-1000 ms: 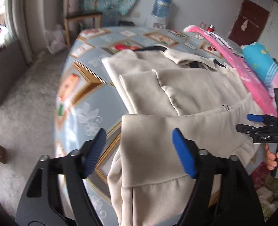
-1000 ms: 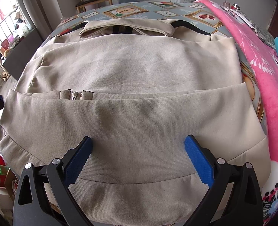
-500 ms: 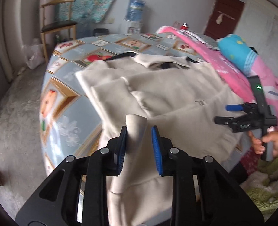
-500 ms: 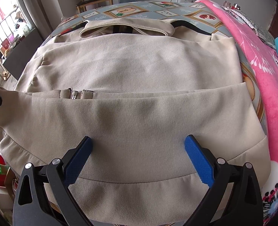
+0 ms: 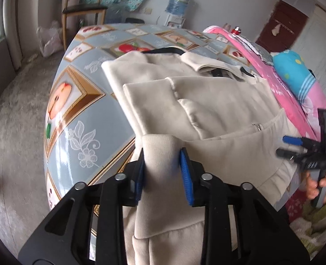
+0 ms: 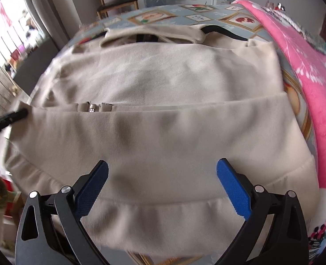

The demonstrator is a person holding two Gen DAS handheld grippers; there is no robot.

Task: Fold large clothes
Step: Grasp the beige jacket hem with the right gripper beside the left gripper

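Fruit-print blue tabletop (image 5: 79, 119) is mostly covered by the beige zip-up sweatshirt (image 6: 163, 84) I'm folding, its hem hanging off the near edge. My left gripper (image 5: 163, 172) has its fingers pinched tight on a bunched-up corner of that hem. My right gripper (image 6: 163, 187) hovers over the hem's other side, fingers spread wide and gripping nothing.

The left wrist view looks steeply down from the table's (image 5: 74, 101) near left corner, close over the beige garment's (image 5: 218, 101) hem, facing across towards the far wall. The right wrist view hovers close above the same garment (image 6: 163, 84) (mid-hem), looking lengthwise. Both share garment, table and pink blanket (image 6: 306, 70).
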